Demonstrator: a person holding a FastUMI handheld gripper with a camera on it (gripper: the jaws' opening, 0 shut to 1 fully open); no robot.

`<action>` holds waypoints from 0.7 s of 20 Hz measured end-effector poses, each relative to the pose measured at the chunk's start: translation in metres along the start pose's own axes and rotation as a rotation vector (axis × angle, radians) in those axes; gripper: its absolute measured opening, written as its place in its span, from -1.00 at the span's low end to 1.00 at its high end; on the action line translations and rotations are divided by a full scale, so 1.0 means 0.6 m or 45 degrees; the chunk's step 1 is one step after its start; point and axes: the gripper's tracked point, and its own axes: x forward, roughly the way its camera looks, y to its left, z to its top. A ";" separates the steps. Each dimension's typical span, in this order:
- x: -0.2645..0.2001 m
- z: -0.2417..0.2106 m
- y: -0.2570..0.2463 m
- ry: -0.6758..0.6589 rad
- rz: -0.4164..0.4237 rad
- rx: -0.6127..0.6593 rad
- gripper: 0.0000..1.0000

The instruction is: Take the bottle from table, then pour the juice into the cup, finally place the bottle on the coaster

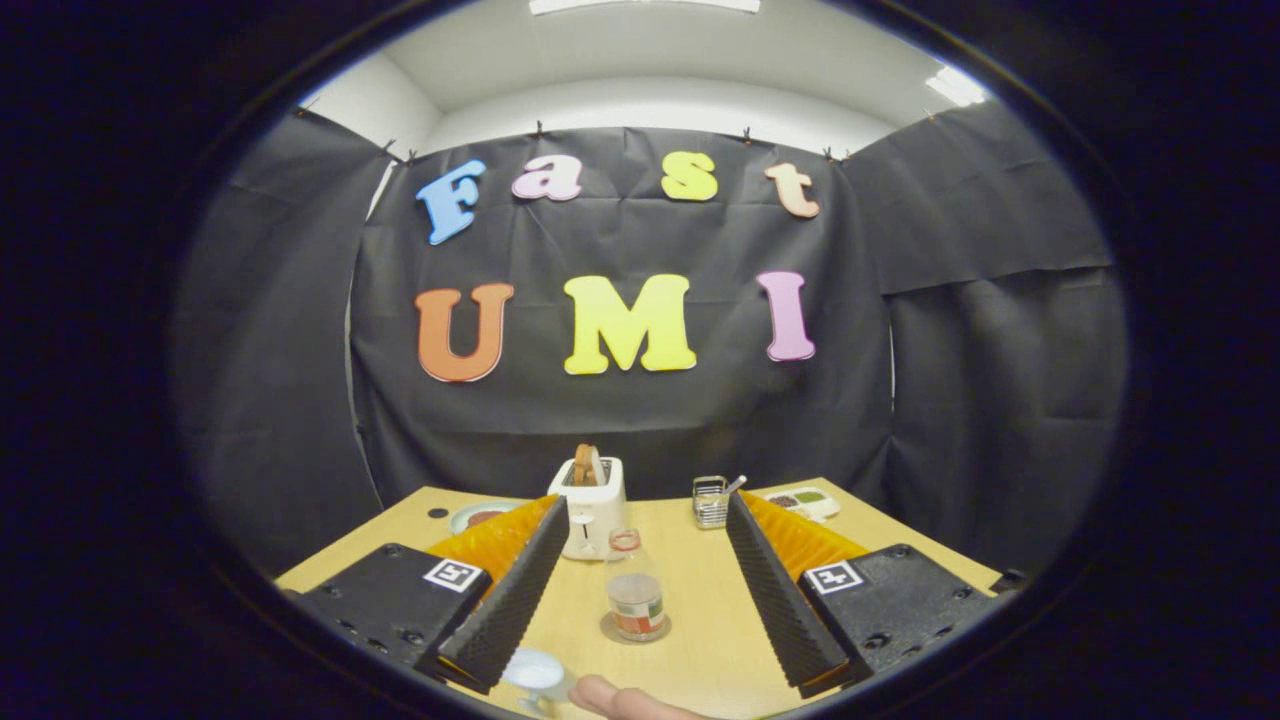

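Wide apart, the gripper holds nothing; the bottle stands upright on the coaster between its fingers, touching neither. A cup sits near the left finger's base, beside a fingertip. Beyond on the table stand a toaster and a small wire rack.

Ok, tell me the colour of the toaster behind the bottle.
White or cream boxy toaster, seen in the gripper view beyond the open hand-held gripper.
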 end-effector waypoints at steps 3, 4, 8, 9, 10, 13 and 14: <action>-0.030 0.039 -0.019 -0.004 -0.037 0.013 1.00; -0.038 0.048 -0.024 -0.003 -0.043 0.007 1.00; -0.078 0.097 -0.045 -0.029 -0.059 0.000 1.00; -0.089 0.109 -0.051 -0.037 -0.063 -0.001 1.00; -0.099 0.117 -0.052 -0.046 -0.062 -0.002 1.00; -0.134 0.148 -0.044 -0.077 -0.031 -0.049 1.00; -0.145 0.155 -0.048 -0.089 -0.035 -0.073 1.00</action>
